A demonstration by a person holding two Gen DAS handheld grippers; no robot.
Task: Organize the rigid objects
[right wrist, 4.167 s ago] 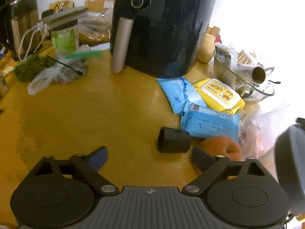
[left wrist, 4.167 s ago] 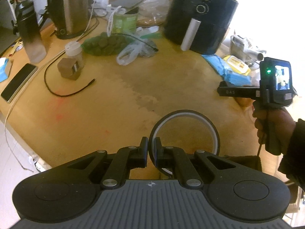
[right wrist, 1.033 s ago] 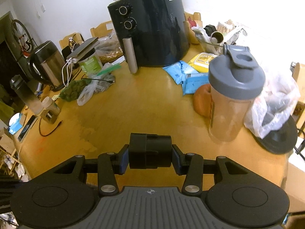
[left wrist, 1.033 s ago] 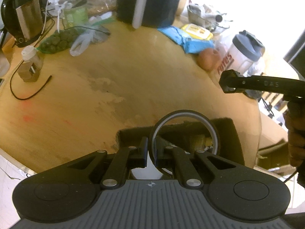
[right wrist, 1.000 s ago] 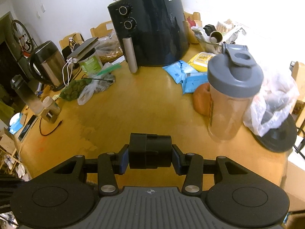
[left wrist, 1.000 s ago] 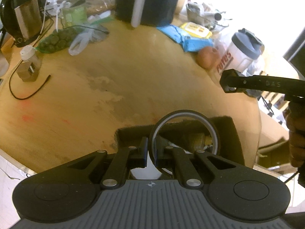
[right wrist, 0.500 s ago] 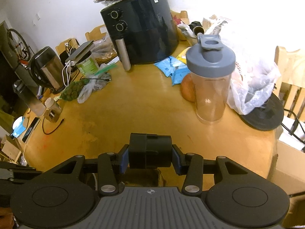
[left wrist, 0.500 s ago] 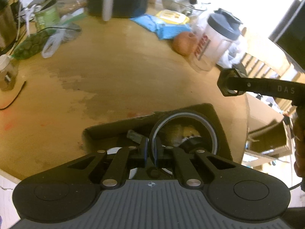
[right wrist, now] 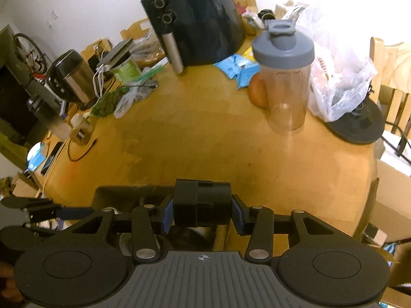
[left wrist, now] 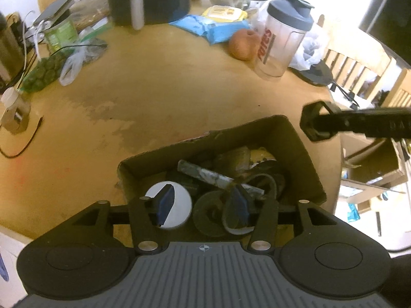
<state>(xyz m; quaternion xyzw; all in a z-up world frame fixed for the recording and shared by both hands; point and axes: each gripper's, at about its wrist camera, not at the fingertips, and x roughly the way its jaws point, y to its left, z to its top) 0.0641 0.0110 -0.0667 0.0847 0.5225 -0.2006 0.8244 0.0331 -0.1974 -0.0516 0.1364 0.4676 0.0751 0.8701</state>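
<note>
Two grippers are in view, and we hold one in each hand above the near edge of the wooden surface [left wrist: 159, 89]. Our left gripper [left wrist: 203, 202] hangs over an open cardboard box [left wrist: 305, 159] at the near right of the surface. Its jaws have just been opening and now stand partly apart with nothing pressed between the blue pads [left wrist: 165, 201]. Below them, inside the box, we see a tape ring [left wrist: 237, 220] lying among dark clutter, beside a round white lid [left wrist: 179, 205] and a grey bar [left wrist: 205, 173] that lies across the heap.

Our right gripper [right wrist: 203, 211] is clamped on a black cylinder [right wrist: 201, 205], which lies sideways between the pads, one end against each. In the right wrist view it hovers over the near edge of the surface, with the box [right wrist: 123, 192] just below and to the left. In the left wrist view this gripper [left wrist: 316, 125] shows as a dark bar just to the right of the box.

Farther off we see a shaker bottle [right wrist: 285, 82] with a grey lid standing upright, an orange fruit [left wrist: 244, 45] touching its left side, blue wipe packs [left wrist: 205, 28] behind, and a black air fryer [right wrist: 195, 20] at the far side. A kettle [right wrist: 73, 79] stands at the far left.
</note>
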